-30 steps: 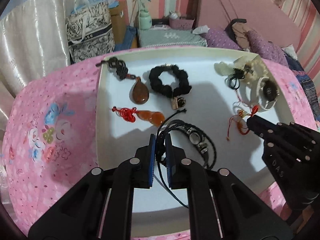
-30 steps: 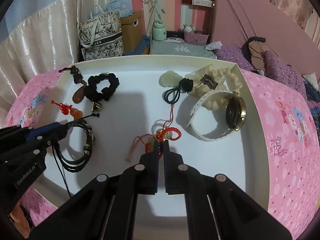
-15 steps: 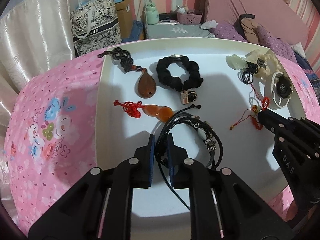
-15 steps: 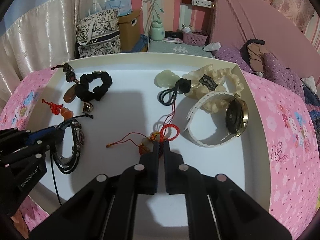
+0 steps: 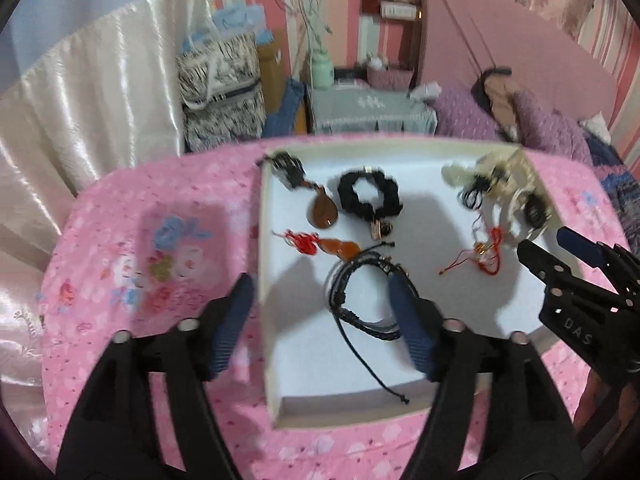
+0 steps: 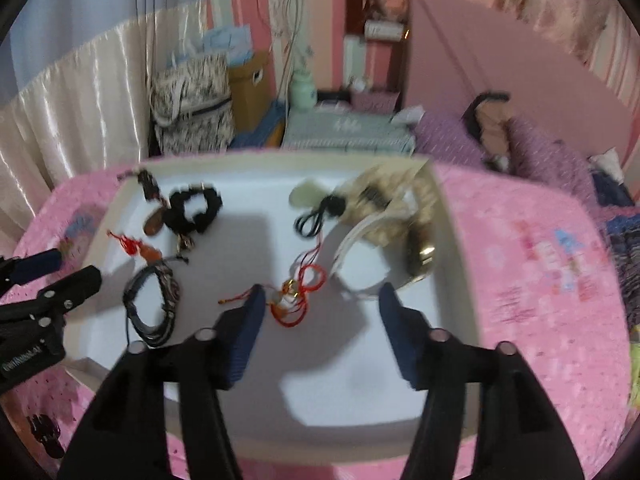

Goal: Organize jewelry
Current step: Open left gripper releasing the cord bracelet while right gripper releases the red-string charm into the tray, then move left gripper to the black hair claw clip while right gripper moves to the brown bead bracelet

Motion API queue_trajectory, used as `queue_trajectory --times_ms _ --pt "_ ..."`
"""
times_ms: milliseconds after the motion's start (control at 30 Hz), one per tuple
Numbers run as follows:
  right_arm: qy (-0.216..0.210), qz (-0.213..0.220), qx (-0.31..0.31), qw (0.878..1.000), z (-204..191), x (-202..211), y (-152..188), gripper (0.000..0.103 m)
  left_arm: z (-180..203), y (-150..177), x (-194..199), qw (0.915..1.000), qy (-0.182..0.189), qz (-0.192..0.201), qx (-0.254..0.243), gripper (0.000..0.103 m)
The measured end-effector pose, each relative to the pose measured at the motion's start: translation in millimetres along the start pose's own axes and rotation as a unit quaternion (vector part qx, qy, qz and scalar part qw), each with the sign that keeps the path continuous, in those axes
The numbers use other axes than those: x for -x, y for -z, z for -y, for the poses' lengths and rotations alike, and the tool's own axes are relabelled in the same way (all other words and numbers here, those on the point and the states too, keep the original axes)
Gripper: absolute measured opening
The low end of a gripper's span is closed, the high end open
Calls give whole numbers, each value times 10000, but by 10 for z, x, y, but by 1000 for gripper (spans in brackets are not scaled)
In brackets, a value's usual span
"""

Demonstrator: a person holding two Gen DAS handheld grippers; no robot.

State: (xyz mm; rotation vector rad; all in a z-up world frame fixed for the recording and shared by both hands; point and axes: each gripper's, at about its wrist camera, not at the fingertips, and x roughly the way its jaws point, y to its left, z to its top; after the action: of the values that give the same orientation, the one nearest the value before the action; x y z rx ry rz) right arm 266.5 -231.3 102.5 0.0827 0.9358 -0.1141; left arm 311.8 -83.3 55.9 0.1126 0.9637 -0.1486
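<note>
1. The left hand-held gripper (image 5: 320,308) has just been opening; its jaws now stand wide and released, and the black cord bracelet (image 5: 362,300) it was pinching a second ago lies loose on the floor of the white tray (image 5: 266,320), in the near-left part.
2. The right hand-held gripper (image 6: 320,316) has likewise just been opening, releasing the red-string charm (image 6: 294,300), which rests near the tray's middle, just below the white-strap watch (image 6: 416,258).
3. Both grippers sit higher above the tray than a second ago.
4. Judgement: these two placements look finished. The black scrunchie (image 5: 369,192) and brown pendant (image 5: 322,212) at the tray's far left look already laid out.
</note>
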Motion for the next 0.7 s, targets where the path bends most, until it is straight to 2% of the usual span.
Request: queue_trajectory --times_ms 33,133,233,467,567,700 --pt "-24 55 -4 10000 5 105 4 63 -40 23 103 10000 60 70 26 85" --pt "101 301 -23 9995 6 396 60 84 -162 125 394 9993 132 323 127 99" --pt "224 528 -33 9983 -4 670 139 93 -306 281 675 9982 -24 568 184 100" --pt "323 424 -2 9986 -10 1032 498 94 -714 749 1102 9971 -158 726 179 100" --pt "199 268 -25 9994 -14 1105 695 99 -892 998 1181 9973 -335 627 187 100" --pt "129 32 13 9999 -60 1172 985 100 -1049 1274 1174 9986 -240 321 333 100"
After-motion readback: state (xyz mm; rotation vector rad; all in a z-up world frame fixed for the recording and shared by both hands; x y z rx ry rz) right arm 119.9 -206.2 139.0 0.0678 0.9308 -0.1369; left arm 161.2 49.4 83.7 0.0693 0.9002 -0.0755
